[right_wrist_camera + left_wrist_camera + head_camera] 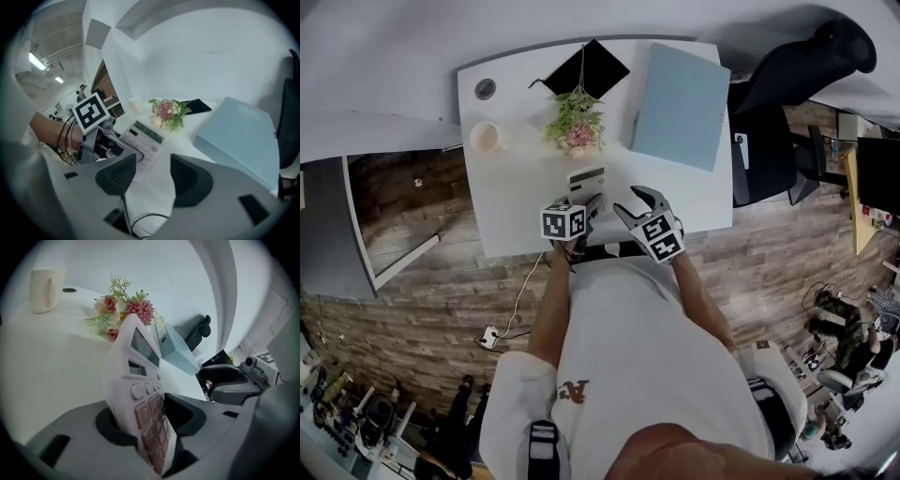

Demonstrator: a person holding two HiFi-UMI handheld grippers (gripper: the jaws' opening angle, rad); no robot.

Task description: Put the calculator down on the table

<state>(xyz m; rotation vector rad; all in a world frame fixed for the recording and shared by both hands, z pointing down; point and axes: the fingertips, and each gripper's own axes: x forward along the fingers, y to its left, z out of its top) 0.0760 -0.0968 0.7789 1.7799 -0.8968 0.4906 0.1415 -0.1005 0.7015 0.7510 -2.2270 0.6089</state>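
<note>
A white calculator (587, 180) with pinkish keys lies on the white table (508, 202) near its front edge; the right gripper view shows the calculator (140, 135) flat on the tabletop. My left gripper (592, 207) is at its near left corner. In the left gripper view the calculator's (136, 380) near edge stands between the jaws of the left gripper (145, 420), which look parted wider than the body. My right gripper (631, 204) hovers just right of the calculator, and the right gripper (152, 176) is open with nothing between its jaws.
Behind the calculator sit a small bunch of flowers (577, 122), a cream mug (486, 138), a black pouch (586, 67) and a pale blue folder (680, 105). A black office chair (797, 66) stands right of the table. A thin cable (140, 220) runs under my right gripper.
</note>
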